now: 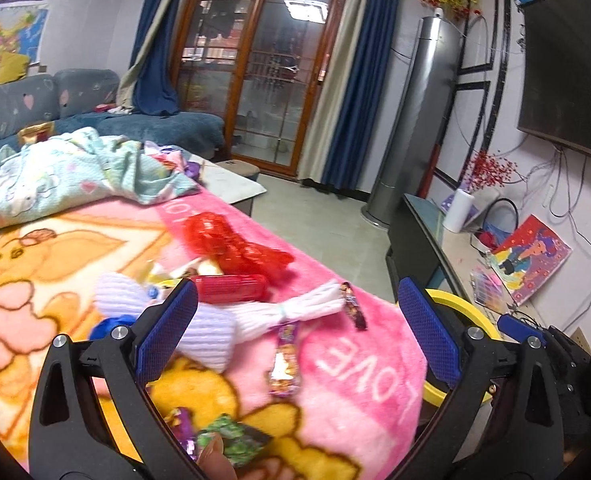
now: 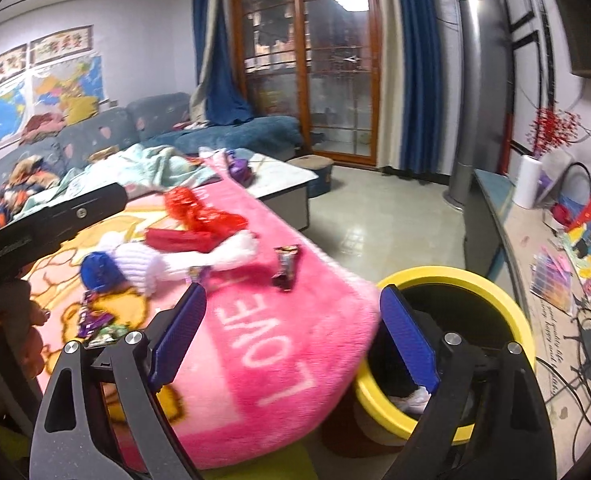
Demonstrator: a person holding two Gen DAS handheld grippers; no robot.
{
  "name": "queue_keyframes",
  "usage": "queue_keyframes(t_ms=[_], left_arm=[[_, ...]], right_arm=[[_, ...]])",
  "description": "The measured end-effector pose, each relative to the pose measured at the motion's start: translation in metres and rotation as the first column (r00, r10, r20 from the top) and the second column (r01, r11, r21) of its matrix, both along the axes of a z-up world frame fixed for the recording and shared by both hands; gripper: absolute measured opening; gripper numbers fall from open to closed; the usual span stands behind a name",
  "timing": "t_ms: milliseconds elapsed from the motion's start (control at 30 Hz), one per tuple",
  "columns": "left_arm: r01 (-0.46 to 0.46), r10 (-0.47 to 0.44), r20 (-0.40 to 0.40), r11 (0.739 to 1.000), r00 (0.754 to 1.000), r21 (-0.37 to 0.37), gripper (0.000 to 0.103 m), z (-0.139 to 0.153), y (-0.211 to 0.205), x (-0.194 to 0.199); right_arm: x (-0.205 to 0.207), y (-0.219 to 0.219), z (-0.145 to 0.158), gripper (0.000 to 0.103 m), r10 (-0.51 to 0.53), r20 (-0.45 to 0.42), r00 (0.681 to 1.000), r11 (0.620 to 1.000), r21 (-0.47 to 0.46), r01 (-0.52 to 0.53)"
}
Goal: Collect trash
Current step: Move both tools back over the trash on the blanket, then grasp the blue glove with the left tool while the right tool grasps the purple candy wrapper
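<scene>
Both jaws gape wide, empty; next, likely the left gripper [image 1: 297,330] drops onto the purple wrapper [image 1: 284,360], then the yellow bin [image 2: 455,280].

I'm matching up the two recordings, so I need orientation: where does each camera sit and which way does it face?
Left wrist: on the left tool, facing across the pink blanket over wrappers; fingertips show at the bottom.
Right wrist: on the right tool, facing the blanket edge and yellow bin; the left tool's body and hand show.
Shared: blanket, bin, red bag, glass doors.
</scene>
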State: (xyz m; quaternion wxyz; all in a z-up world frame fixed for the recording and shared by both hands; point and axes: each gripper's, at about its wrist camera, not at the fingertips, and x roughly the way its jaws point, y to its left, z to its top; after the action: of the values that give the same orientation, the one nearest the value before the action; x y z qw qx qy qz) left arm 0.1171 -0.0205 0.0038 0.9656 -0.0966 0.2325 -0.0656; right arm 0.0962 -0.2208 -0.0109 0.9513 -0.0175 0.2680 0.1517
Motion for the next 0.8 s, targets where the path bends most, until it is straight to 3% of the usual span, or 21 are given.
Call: queue_keyframes(t_ms=[533,800], left_arm=[[-0.165,0.163,-0.039,0.986,0.986,-0.041,0.092,-0.012,0.076,-0.010],[-0.229,0.221,-0.107,0.971,0.970,-0.070,0.092,-0.031,0.110,-0.007]], right_arm=[[0.018,0.073,-0.014,0.086,0.134,-0.074,0.988,0.991,-0.019,-0.136],[0.040,0.091,-0.031,0.086,0.148,-0.134,0.980,0.988,-0.020,-0.152]])
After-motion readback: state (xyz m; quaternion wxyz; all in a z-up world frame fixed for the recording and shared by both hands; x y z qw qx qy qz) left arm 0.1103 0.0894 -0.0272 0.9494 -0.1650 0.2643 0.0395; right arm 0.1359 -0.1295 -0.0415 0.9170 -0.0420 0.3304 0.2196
